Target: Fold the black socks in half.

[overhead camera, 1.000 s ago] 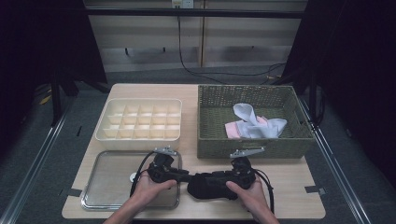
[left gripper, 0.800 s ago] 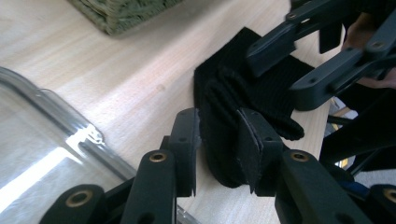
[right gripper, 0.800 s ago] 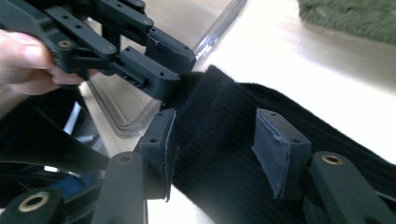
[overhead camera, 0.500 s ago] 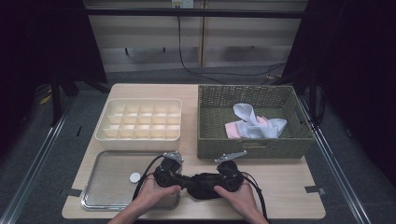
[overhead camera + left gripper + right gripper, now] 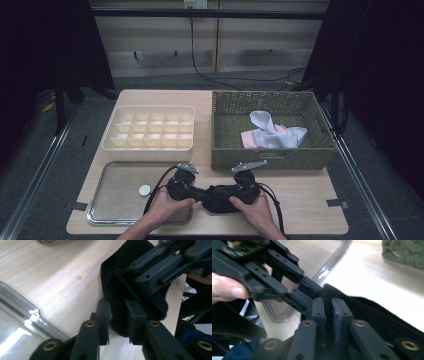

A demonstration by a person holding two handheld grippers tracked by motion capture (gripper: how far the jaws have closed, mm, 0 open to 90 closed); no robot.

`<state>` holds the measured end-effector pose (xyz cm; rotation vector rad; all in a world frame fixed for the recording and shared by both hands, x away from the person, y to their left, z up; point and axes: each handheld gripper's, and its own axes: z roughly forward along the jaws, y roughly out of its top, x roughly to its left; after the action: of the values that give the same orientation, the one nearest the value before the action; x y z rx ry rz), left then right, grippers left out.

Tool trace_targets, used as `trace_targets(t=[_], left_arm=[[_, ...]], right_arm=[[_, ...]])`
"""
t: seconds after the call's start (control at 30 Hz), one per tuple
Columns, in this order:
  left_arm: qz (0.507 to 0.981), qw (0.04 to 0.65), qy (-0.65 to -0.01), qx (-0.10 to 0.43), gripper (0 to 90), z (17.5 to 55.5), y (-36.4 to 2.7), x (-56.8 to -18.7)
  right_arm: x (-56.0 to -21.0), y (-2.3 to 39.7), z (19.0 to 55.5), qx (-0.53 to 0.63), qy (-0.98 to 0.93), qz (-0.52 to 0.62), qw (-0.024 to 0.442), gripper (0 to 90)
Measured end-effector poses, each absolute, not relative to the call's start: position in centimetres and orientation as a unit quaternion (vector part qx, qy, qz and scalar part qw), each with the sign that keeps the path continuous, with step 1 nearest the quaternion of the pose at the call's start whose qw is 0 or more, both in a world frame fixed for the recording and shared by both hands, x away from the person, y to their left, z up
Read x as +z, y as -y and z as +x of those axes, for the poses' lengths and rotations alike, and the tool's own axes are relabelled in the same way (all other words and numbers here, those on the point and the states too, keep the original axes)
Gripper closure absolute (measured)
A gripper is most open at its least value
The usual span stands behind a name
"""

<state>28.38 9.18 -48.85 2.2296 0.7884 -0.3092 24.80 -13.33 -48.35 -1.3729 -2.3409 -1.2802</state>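
Note:
A black cloth (image 5: 217,196) lies bunched on the wooden table near its front edge, stretched between my two grippers. My left gripper (image 5: 199,194) points right and is shut on one end of the cloth (image 5: 155,305); the fabric sits pinched between its pads (image 5: 117,312). My right gripper (image 5: 233,196) points left at it. Its jaws have just been opening a little, with a fold of the cloth (image 5: 372,312) still pressed between the pads (image 5: 327,307). The two sets of fingertips nearly meet over the cloth.
A metal tray (image 5: 115,200) with a small white round thing (image 5: 144,190) lies at the front left, touching my left hand. Behind it stands a cream compartment box (image 5: 149,129). A wicker basket (image 5: 270,156) at the right holds white and pink cloths (image 5: 272,132).
My right gripper has moved left toward the left one, so the cloth between them is shorter and more bunched. The left hand has barely moved.

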Motion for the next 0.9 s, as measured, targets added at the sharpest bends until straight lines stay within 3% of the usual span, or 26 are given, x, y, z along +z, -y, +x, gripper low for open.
trace_targets(t=[0.17,0.27,0.67,0.9], left_arm=[[0.860,0.385,-0.309,-0.128,67.5,28.6,-10.0,-48.4],[0.855,0.393,-0.314,-0.128,64.4,28.6,-10.2,-48.2],[0.851,0.421,-0.289,-0.126,67.8,28.5,-9.0,-45.8],[0.855,0.419,-0.279,-0.128,69.1,28.6,-6.4,-45.6]], right_arm=[[-48.1,13.7,24.7,-0.430,0.774,-0.459,0.073,61.6],[-47.3,14.6,24.5,-0.440,0.766,-0.463,0.068,56.8],[-47.1,20.8,22.7,-0.401,0.752,-0.522,0.019,57.8],[-48.3,21.8,22.6,-0.391,0.743,-0.543,0.021,53.0]])
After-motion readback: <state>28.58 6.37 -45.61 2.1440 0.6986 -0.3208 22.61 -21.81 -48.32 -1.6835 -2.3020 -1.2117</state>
